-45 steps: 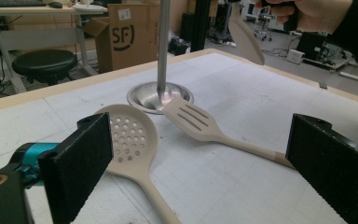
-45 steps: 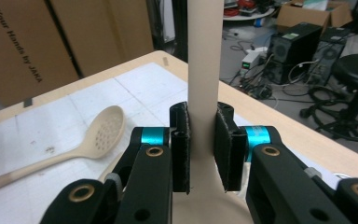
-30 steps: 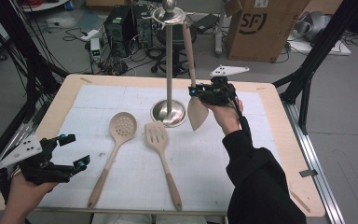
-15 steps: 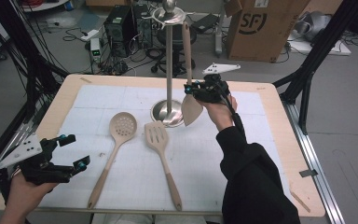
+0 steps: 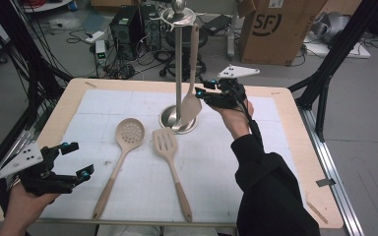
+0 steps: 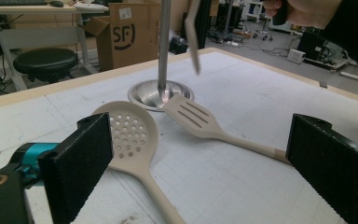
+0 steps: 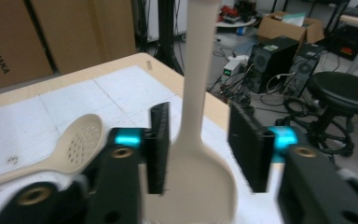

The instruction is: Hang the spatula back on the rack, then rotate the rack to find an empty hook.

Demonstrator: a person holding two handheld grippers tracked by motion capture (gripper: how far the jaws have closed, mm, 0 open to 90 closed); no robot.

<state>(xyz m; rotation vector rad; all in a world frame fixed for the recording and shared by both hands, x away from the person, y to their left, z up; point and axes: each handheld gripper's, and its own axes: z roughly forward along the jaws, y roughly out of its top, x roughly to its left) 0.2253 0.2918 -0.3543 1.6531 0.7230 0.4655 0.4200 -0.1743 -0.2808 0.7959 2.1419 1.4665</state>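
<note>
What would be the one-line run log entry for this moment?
right tool: jaws just opened, spatula hanging from stand between them, unpressed | left tool: open, holding nothing | slotted spoon, slotted turner: on mat

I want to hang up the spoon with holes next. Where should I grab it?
Grip the holey spoon mid-handle, coming straight down from above. It lies flat, its handle long, thin and free of the slotted turner beside it, while the round bowl is wide.
</note>
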